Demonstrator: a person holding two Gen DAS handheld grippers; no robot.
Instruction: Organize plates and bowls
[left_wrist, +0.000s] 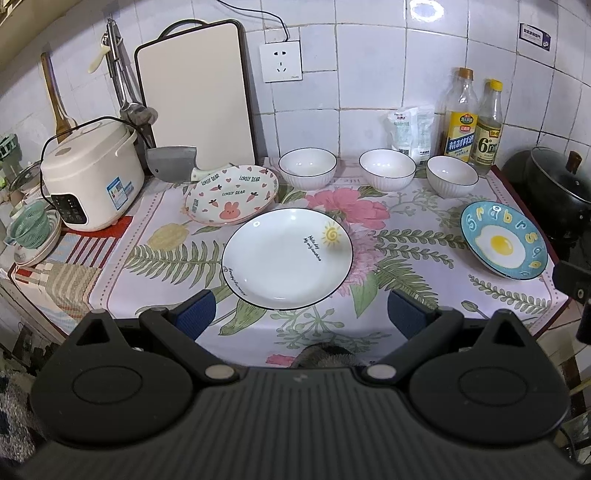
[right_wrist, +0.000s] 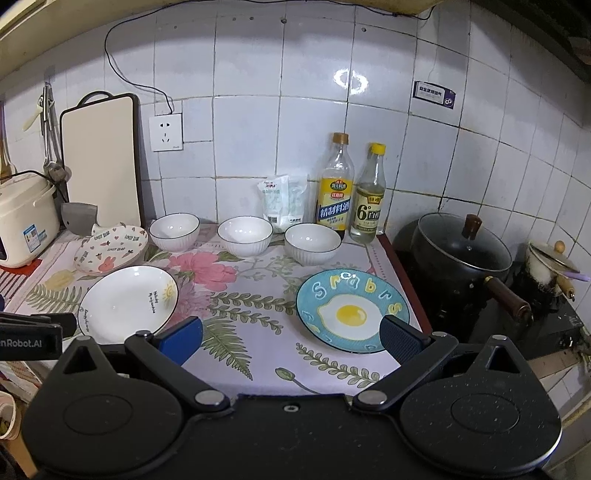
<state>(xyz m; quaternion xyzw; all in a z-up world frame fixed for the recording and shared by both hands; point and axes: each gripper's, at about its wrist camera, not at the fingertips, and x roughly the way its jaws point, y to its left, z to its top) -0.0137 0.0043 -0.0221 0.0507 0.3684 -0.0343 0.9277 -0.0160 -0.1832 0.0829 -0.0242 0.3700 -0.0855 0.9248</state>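
Note:
Three white ribbed bowls (left_wrist: 307, 167) (left_wrist: 387, 169) (left_wrist: 452, 180) stand in a row at the back of the floral cloth. A pink rabbit plate (left_wrist: 232, 195) lies at the left, a white plate with a sun drawing (left_wrist: 287, 257) in the middle, and a blue fried-egg plate (left_wrist: 503, 240) at the right. My left gripper (left_wrist: 301, 315) hangs open just short of the white plate's near rim. My right gripper (right_wrist: 291, 338) is open too, its right finger over the near rim of the fried-egg plate (right_wrist: 352, 310). Neither holds anything.
A rice cooker (left_wrist: 92, 173), a cleaver (left_wrist: 171, 162) and a cutting board (left_wrist: 195, 92) stand at the back left. Two bottles (right_wrist: 334, 188) (right_wrist: 369, 195) and a white bag (right_wrist: 282, 201) line the wall. A lidded black pot (right_wrist: 461, 254) sits on the stove right of the counter.

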